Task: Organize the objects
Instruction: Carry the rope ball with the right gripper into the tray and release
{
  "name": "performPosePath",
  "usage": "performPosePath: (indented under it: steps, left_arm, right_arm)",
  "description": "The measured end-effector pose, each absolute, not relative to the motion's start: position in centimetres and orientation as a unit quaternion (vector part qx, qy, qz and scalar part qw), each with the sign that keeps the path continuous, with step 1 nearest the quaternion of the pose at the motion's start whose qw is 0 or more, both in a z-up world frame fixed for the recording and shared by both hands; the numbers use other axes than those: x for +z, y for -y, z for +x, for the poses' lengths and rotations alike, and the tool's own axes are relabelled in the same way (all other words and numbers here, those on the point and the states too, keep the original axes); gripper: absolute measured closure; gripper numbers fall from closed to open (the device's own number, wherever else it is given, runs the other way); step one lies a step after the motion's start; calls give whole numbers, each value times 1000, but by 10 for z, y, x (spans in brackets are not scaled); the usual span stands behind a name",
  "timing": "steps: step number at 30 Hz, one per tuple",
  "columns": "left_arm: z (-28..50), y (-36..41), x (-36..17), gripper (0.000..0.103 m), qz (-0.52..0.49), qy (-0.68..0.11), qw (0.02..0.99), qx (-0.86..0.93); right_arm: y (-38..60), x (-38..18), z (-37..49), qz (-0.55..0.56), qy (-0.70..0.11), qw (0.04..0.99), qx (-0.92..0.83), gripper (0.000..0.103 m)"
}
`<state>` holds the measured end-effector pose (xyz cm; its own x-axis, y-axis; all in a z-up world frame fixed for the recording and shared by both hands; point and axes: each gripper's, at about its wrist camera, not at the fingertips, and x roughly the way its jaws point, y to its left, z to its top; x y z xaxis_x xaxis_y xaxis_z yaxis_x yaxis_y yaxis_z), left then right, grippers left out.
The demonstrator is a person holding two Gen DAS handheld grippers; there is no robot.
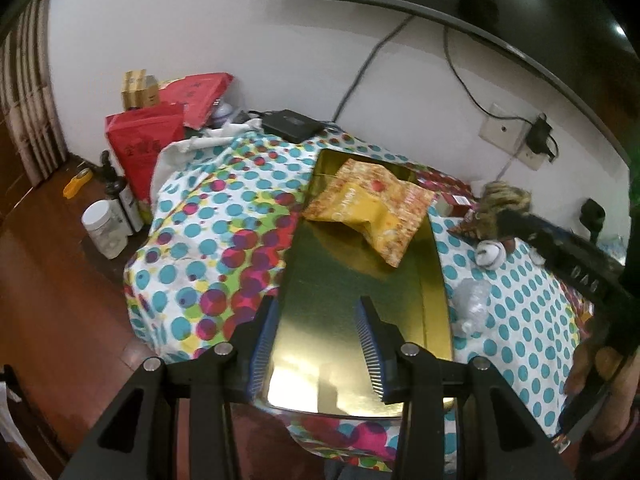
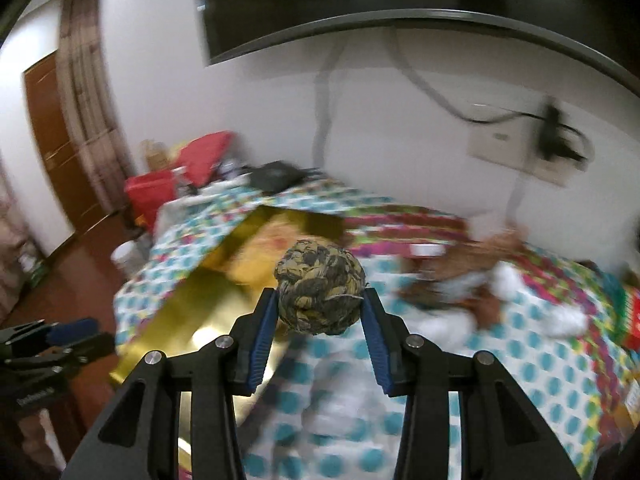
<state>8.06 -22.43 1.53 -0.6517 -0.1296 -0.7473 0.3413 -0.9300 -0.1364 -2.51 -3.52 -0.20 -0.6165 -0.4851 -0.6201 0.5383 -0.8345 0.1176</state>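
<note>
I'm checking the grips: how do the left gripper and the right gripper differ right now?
The right gripper is shut on a dark, leafy ball; the left gripper grips the gold tray by its left wall. The right gripper's load is off the table; the left gripper's tray lies on the dotted cloth. Both have blue ribbed pads.

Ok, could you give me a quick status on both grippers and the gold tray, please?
Right gripper shut on tea ball, near tray. Left gripper clamps gold tray edge. Yellow snack bag already inside.

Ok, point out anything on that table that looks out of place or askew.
The gold tray juts past the table's near edge. The yellow snack packet in it lies crumpled, one corner hanging over the tray's rim. A crushed clear plastic bottle lies beside it.
</note>
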Motion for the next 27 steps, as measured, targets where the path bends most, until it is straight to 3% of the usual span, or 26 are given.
performPosePath:
  steps: [8,27]
  left_arm:
    - [96,256,10,62,398,-155,158,-890]
    - [94,275,-7,62,416,-172,157,-879]
  right_arm:
    - [117,-32,-12,388,-86,354,-846,64]
    - [152,-63,-19,450,-147,353,-807,63]
